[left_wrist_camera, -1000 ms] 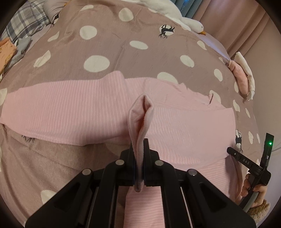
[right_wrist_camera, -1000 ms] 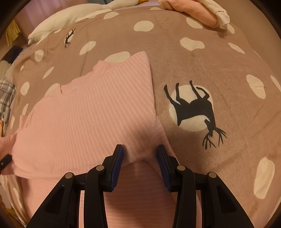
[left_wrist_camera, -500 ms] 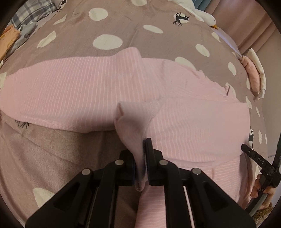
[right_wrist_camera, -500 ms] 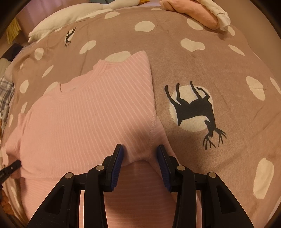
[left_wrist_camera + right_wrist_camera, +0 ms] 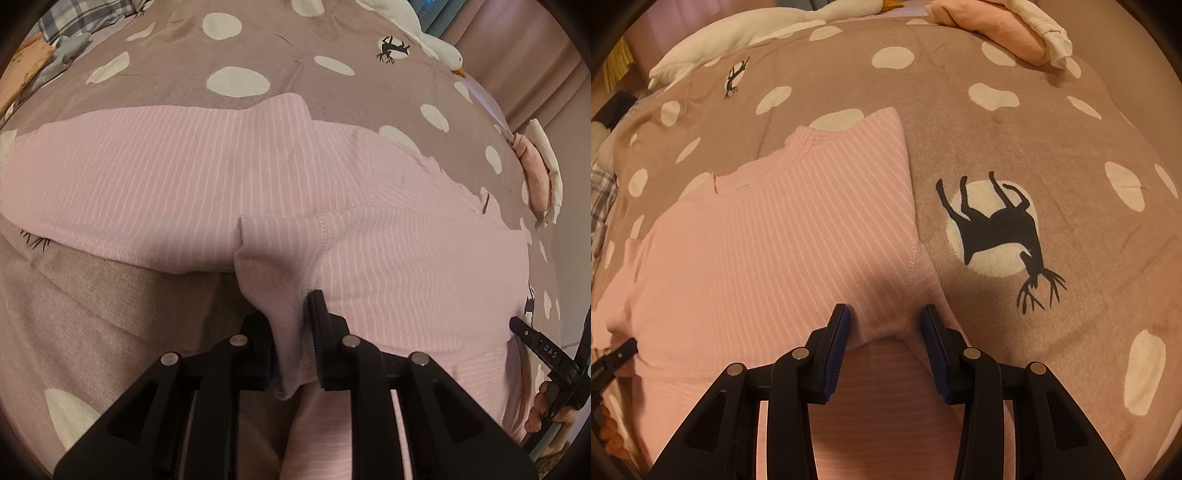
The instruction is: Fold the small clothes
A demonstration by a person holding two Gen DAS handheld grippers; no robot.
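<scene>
A pink striped top [image 5: 155, 177] lies spread on a brown spotted bedspread [image 5: 229, 44]. My left gripper [image 5: 295, 325] is shut on a fold of the top's pink fabric, held low over the garment. In the right wrist view the same top [image 5: 768, 243] lies flat with its neckline toward the far left. My right gripper [image 5: 884, 328] is open, its fingers resting on either side of a side seam at the top's near edge. The right gripper's body shows at the left wrist view's right edge [image 5: 546, 350].
A folded pink and white pile [image 5: 1001, 29] lies at the bedspread's far right. A white goose plush [image 5: 439, 48] lies along the far edge. Plaid and orange clothes [image 5: 44, 48] sit at the far left. A black deer print [image 5: 997, 229] marks the bedspread [image 5: 1015, 140].
My left gripper has carried the pinched fabric forward and down over the top, so the fold now lies lower and flatter. The right gripper has stayed in place and open.
</scene>
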